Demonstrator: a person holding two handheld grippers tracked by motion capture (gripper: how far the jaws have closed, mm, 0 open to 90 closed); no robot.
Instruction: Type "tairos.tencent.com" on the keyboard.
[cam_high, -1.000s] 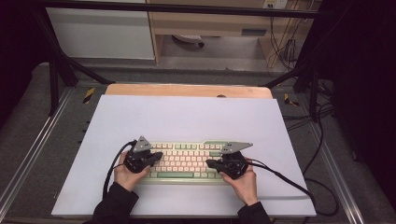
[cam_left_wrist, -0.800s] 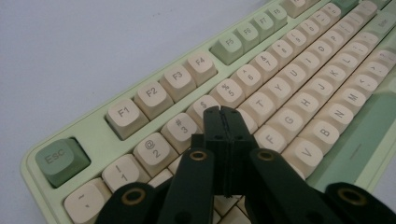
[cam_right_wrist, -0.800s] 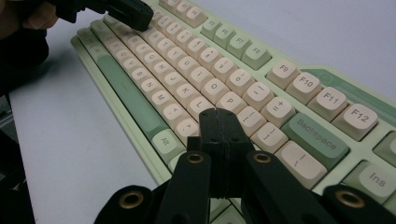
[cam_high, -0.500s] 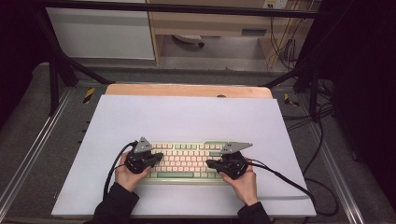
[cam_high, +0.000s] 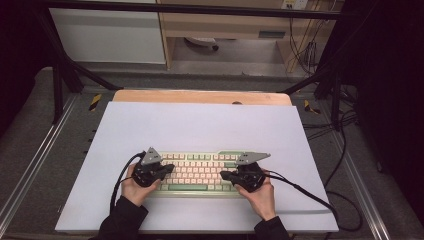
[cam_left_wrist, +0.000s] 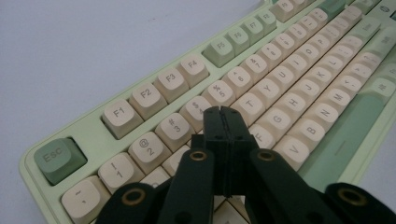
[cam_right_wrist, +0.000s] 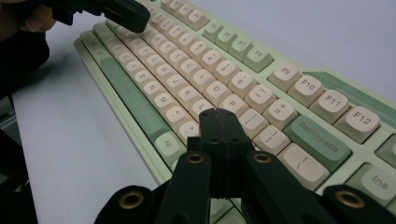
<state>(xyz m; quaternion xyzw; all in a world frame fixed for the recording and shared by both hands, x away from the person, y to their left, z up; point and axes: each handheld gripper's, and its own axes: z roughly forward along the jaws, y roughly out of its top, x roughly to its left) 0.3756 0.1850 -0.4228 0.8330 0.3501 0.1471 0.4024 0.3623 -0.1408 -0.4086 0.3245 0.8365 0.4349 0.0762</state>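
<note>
From where I sit, the keyboard (cam_high: 197, 172) lies flat on the white table sheet (cam_high: 200, 125), toward the near edge and roughly centred between the two hands; its case is pale green, its keys cream with green accents (the Esc key (cam_left_wrist: 60, 158), the long space bar (cam_left_wrist: 348, 135) and the Backspace key (cam_right_wrist: 318, 136) are all the darker green).

I see the left gripper (cam_high: 167, 169) over the keyboard's left end in the high view, held in the left hand (cam_high: 134, 187), its cable looping off toward the near edge; in the left gripper view its two black jaws are pressed flat together with nothing between them, and their joined tip (cam_left_wrist: 223, 112) hovers low over the letter rows, just in front of the number keys near the 4 and 5; whether the tip actually touches a keycap I cannot tell.

The right gripper (cam_high: 226, 175) sits over the keyboard's right end, held in the right hand (cam_high: 260, 197), its cable trailing off to the right across the sheet; in the right gripper view its jaws are likewise closed on each other, empty, and their tip (cam_right_wrist: 219, 114) sits above the keys just left of the bracket column, below the P key (cam_right_wrist: 232, 103); contact with a key is not something I can make out.

The two grippers face each other across the middle of the keyboard, well apart.
</note>
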